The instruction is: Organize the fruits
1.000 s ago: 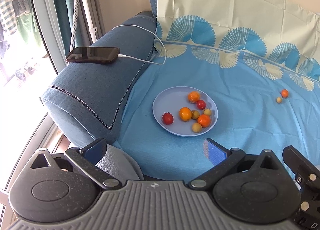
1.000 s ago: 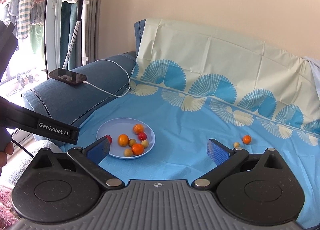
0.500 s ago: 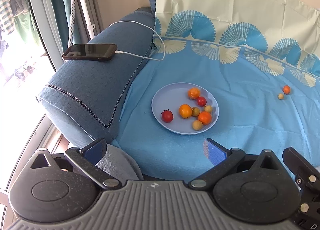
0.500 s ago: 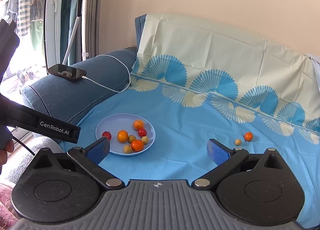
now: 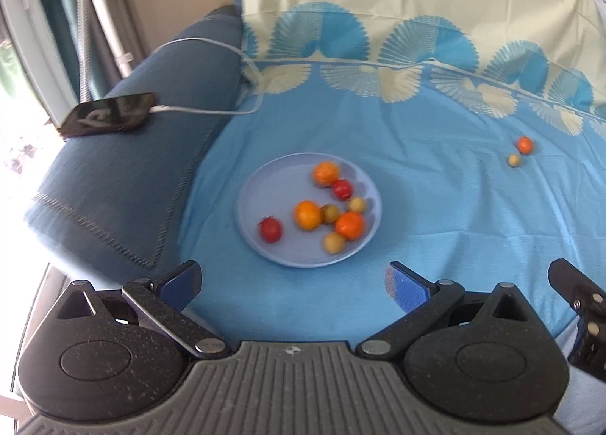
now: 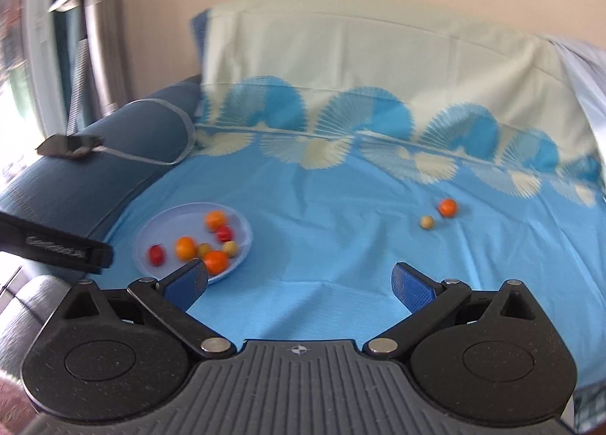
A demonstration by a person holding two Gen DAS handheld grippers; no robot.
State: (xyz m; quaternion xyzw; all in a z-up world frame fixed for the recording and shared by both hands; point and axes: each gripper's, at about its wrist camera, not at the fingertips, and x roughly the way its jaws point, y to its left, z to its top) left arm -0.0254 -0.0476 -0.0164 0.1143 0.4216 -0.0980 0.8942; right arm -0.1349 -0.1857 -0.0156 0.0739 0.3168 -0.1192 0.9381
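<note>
right gripper: black two-finger claw with blue pads (image 6: 299, 281), jaws spread wide, holding nothing, hovering over the sofa cover
left gripper: same black claw with blue pads (image 5: 293, 283), also gaping wide and empty, pointing at the plate at 12 o'clock
loose fruit: small round orange fruit (image 6: 447, 207) and smaller pale yellow-green round fruit (image 6: 427, 222) lying just beside each other on the light blue patterned sofa cover (image 6: 341, 245), at about 1 o'clock from the right gripper, well apart from the plate
plate: round pale blue plate (image 5: 265, 185) sitting at 10 o'clock in the right view, already carrying seven or so small red, orange and yellow fruits
handling: fruits looking light, smooth, round, likely soft-skinned and rolling easily on soft cloth; probably squashing under a hard pinch
grasp: judging best hold is across the widest middle of the orange fruit, pads on opposite sides, closing gently; the yellow neighbour is crowding one side
surroundings: dark phone (image 5: 110, 115) with white cable (image 5: 204, 111) resting on the blue sofa arm (image 5: 125, 177) at 10 o'clock
blur: both views smeared, fine detail unclear
</note>
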